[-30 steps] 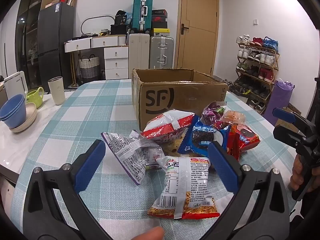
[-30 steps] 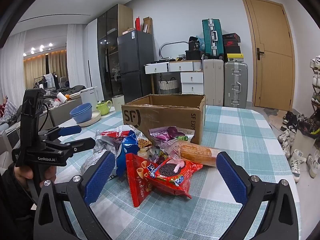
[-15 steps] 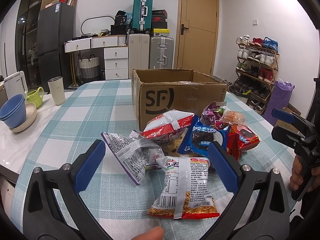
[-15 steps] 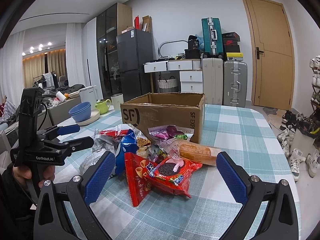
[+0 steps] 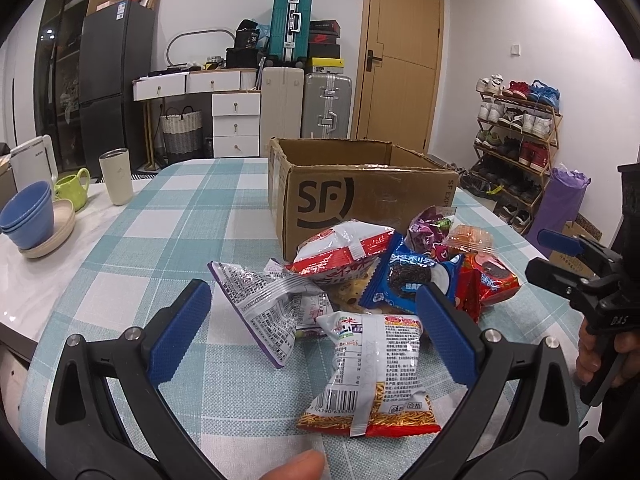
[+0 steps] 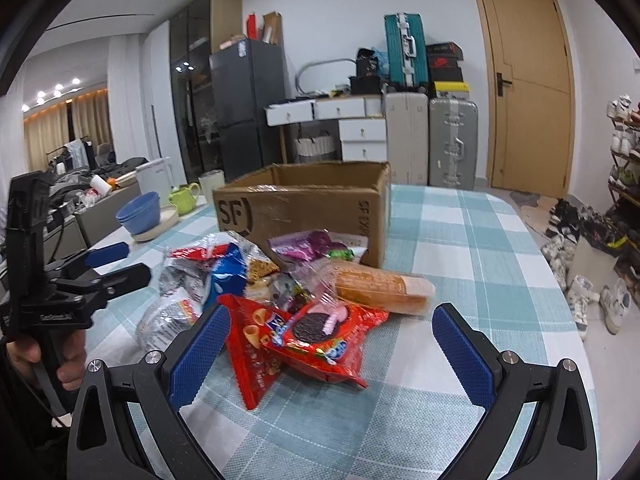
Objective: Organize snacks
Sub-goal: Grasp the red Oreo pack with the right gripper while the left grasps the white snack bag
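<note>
1. From the left wrist view, the left gripper (image 5: pixel 312 316) is hovering above the checked surface (image 5: pixel 168 232) with its jaws spread wide and holding nothing; a noodle snack packet (image 5: pixel 372 376) is lying just beyond and between them.
2. That packet is lying flat with its long axis running from 6 to 12 o'clock, its orange-red bottom edge toward the camera.
3. Only this view is showing the silver-and-purple packet (image 5: pixel 264 308) at 10 o'clock of the noodle packet, printed back up, one corner pointing toward 5 o'clock.
4. The right wrist view is showing the right gripper (image 6: pixel 332 340), jaws also wide apart and empty, over a red cookie packet (image 6: pixel 320 336).
5. Only there is the long orange-wrapped bread (image 6: pixel 380 288) plainly seen, lying with its long axis from 9 to 3 o'clock, just in front of the cardboard box (image 6: pixel 304 208).
6. The snack pile is sitting on the surface against the box's near side, and the box is standing open-topped.
7. Each view is catching the other gripper at its edge, held by a hand (image 6: pixel 68 364).
</note>
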